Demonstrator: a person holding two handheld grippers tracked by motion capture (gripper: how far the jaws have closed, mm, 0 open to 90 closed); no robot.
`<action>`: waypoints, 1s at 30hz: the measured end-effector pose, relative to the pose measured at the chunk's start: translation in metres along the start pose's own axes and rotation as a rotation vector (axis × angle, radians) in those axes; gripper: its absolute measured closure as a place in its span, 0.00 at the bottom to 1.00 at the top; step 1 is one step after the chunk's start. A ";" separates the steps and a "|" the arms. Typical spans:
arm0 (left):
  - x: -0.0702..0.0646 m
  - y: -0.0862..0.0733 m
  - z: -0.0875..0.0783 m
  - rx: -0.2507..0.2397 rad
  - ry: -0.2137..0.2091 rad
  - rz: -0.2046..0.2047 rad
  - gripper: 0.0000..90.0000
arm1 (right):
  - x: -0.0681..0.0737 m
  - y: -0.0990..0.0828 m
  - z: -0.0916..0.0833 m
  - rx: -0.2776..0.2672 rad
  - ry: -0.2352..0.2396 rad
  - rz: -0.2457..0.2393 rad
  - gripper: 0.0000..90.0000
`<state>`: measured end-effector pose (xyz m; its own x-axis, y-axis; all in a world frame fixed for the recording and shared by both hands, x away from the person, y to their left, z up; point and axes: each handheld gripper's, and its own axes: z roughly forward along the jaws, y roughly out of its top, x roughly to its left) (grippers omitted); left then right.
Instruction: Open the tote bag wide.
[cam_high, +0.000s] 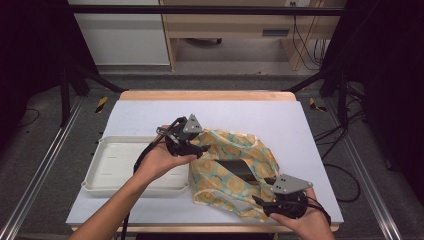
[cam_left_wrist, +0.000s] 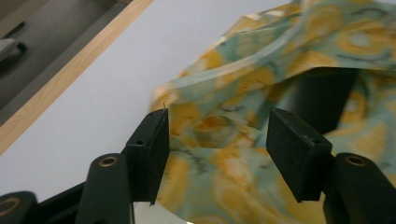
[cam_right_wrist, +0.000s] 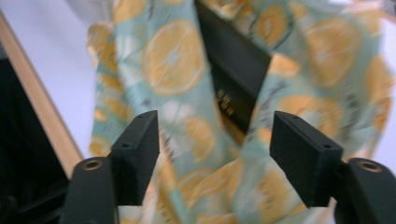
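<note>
A teal cloth bag (cam_high: 225, 165) printed with orange slices lies crumpled on the white table top (cam_high: 280, 120). A black object (cam_high: 236, 168) shows through its opening. My left gripper (cam_high: 202, 148) hovers at the bag's upper left edge with its jaws open. In the left gripper view the cloth bag (cam_left_wrist: 252, 88) lies below and beyond the left gripper (cam_left_wrist: 217, 149), with the black object (cam_left_wrist: 322, 95) past it. My right gripper (cam_high: 263, 191) stands open at the bag's near right corner. The right gripper (cam_right_wrist: 215, 154) looks down on the cloth bag (cam_right_wrist: 173, 60) and the black object (cam_right_wrist: 233, 70).
A shallow cream tray (cam_high: 115, 165) sits at the table's left, under the left forearm. The table's wooden edge (cam_high: 205, 95) runs along the far side. Black frame rails stand on both sides.
</note>
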<state>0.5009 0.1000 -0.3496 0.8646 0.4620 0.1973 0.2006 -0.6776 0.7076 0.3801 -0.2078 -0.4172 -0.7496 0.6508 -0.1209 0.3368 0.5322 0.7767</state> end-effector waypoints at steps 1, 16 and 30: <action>-0.005 -0.001 -0.001 -0.001 -0.014 0.013 0.42 | -0.004 0.003 -0.001 0.002 -0.001 0.008 0.34; -0.038 -0.005 0.020 0.058 -0.167 0.137 0.18 | -0.066 0.029 0.024 0.056 -0.079 0.143 0.34; -0.045 -0.007 0.053 0.122 -0.236 0.157 0.14 | -0.074 0.040 0.042 0.065 -0.065 0.100 0.94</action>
<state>0.4854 0.0538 -0.3991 0.9697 0.2105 0.1244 0.0979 -0.8005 0.5913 0.4727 -0.2123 -0.4035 -0.6725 0.7350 -0.0863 0.4461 0.4956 0.7453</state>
